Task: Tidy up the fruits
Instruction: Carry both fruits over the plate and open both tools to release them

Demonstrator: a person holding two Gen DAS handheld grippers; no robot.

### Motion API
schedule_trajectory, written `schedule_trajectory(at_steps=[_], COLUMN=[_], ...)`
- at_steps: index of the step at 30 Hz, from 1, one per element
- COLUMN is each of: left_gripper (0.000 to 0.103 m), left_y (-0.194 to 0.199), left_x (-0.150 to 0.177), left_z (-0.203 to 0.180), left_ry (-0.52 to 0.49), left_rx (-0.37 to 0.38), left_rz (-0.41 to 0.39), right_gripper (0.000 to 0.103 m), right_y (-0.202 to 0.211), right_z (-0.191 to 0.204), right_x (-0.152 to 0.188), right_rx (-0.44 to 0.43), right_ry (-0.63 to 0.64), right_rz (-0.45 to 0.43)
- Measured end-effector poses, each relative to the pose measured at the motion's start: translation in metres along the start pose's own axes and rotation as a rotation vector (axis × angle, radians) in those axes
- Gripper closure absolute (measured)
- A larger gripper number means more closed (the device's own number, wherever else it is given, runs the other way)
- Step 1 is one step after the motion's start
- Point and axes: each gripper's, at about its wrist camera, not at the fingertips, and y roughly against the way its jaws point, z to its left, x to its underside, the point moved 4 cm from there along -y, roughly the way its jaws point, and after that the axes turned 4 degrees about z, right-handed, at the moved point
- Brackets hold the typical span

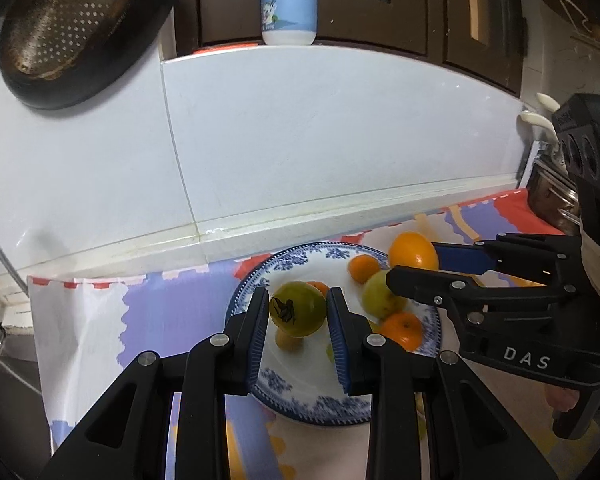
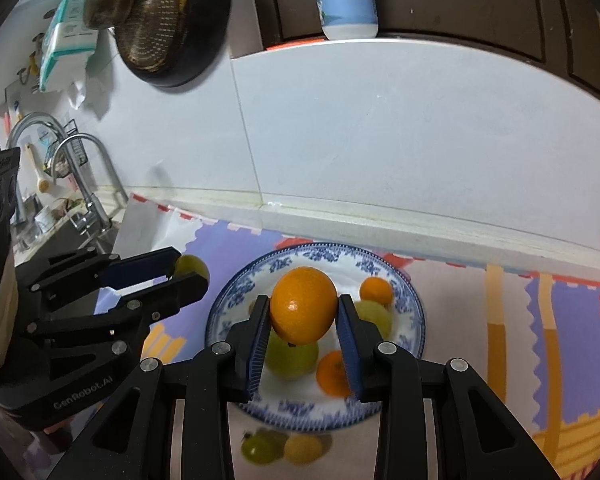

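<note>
Faintly, "DAS" marks right gripper (image 1: 410, 266), "GenRobot.AI" left gripper (image 2: 188, 276).

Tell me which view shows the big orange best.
The right wrist view: the big orange sits centred and whole between the right gripper pads. In the left wrist view it is small and partly hidden by that gripper.

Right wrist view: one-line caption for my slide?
Right gripper holds an orange above the blue-patterned plate of fruit.
</note>
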Motion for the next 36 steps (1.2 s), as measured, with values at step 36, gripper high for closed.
schedule_trajectory(at_steps=[36], left_gripper=[0.068], left_y=[-0.09], left_x=[-0.01], left_z=[0.023], left_ry=[0.005], left_rx=[0.012], left_rz=[0.101], right_gripper=[0.062], right_y=[-0.09], right_z=[-0.034], right_x=[-0.022], right_rx=[0.031], right_ry=[-0.021], right_rz=[0.09])
